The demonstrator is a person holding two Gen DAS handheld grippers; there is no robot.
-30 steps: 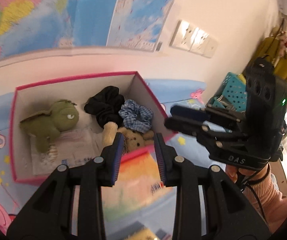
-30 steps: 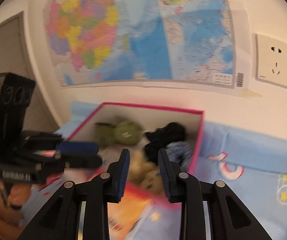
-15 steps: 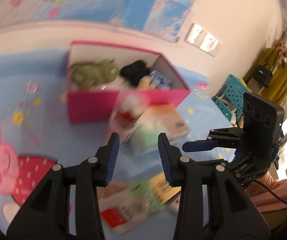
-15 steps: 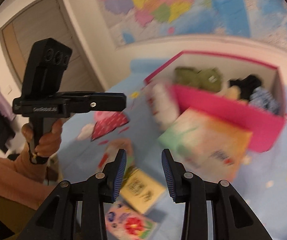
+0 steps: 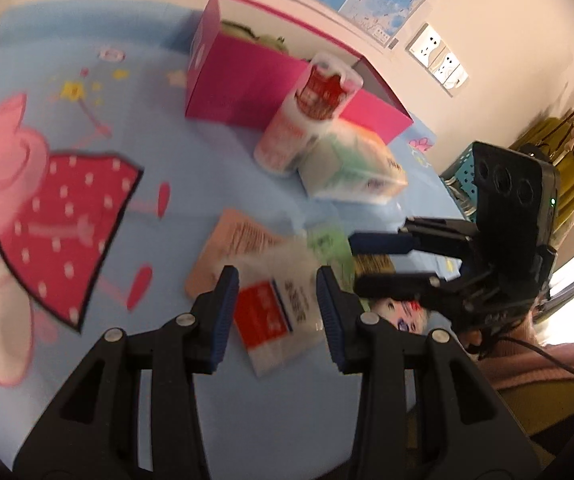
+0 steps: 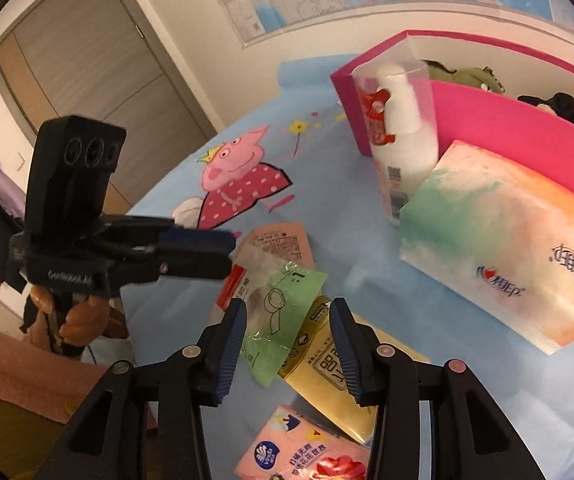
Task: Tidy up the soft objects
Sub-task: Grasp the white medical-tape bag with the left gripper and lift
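A pink box (image 5: pixel 247 84) (image 6: pixel 507 124) at the back holds a green plush (image 6: pixel 467 76) and dark soft items (image 6: pixel 559 106). Several soft packets lie on the blue sheet: a red-and-white packet (image 5: pixel 275 316), a green packet (image 6: pixel 283 312), a peach packet (image 5: pixel 239 240), a yellow packet (image 6: pixel 327 376) and a pink tissue pack (image 6: pixel 307 452). My left gripper (image 5: pixel 277 300) is open and empty just above the red-and-white packet. My right gripper (image 6: pixel 287 332) is open and empty over the green packet.
A large tissue pack (image 6: pixel 499 248) (image 5: pixel 351 168) and a white bottle in a clear case (image 6: pixel 399 136) (image 5: pixel 307 116) stand in front of the box. The blue cartoon sheet (image 5: pixel 87 120) covers the surface. A door (image 6: pixel 87 60) is at left.
Both grippers have pulled back from above the box and dropped toward the packets on the sheet. Both stayed open and empty.
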